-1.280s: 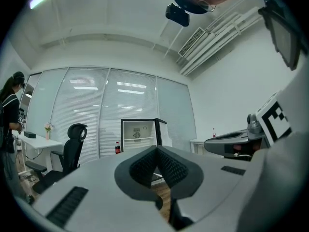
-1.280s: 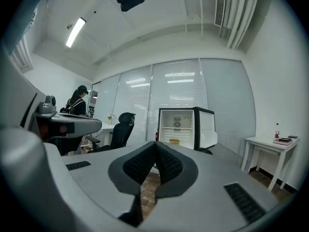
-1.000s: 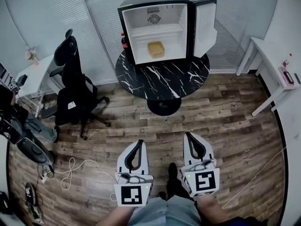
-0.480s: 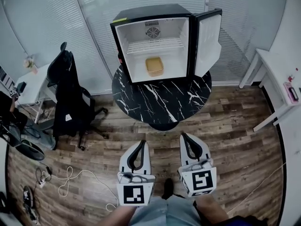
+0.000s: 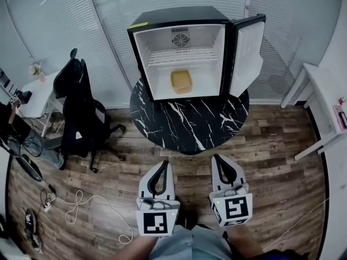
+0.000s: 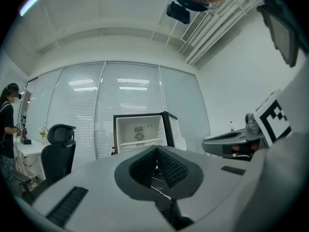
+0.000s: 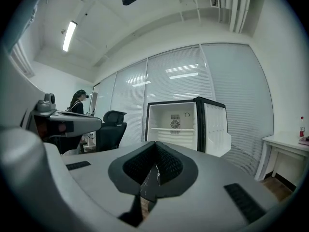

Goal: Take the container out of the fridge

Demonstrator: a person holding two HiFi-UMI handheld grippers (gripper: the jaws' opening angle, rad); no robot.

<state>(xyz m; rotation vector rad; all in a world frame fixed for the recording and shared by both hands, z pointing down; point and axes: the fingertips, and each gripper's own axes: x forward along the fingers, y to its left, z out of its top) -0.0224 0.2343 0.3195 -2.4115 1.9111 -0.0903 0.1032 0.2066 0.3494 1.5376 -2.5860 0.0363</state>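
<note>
Both sets of jaws closed, tips meeting, nothing held: left gripper (image 6: 156,151) and right gripper (image 7: 155,146) side by side at the bottom of the head view, pointing up-frame at the fridge (image 5: 179,16); both empty.

Change vs a second ago: fridge and table (image 5: 190,124) sit bigger and lower in the head view, less floor between them and the grippers; reads as a walk-in, grippers carried along in the same pose; so still the approach, no reach yet, grippers well apart from the fridge.

Container (image 5: 181,82): tan, on the fridge floor near the middle, under the wire shelf (image 5: 185,56); upper centre of the head view; untouched.

For the task: jaws must open before any grab; still a stretch of floor plus the table to cross.

In the way:
- table's front half lies between the grippers and the fridge opening; the reach goes over it
- shelf above the container limits lift; likely slide out, not up
- door (image 5: 248,56) swung open to the right, clear of the opening; could catch the right gripper if it drifts right

Around: chair (image 5: 81,110) left of the table, well apart; cable (image 5: 81,207) on the floor lower left, off the line; white desk (image 5: 325,88) at the right edge; a person (image 6: 6,124) at the far left of the left gripper view, well away.
</note>
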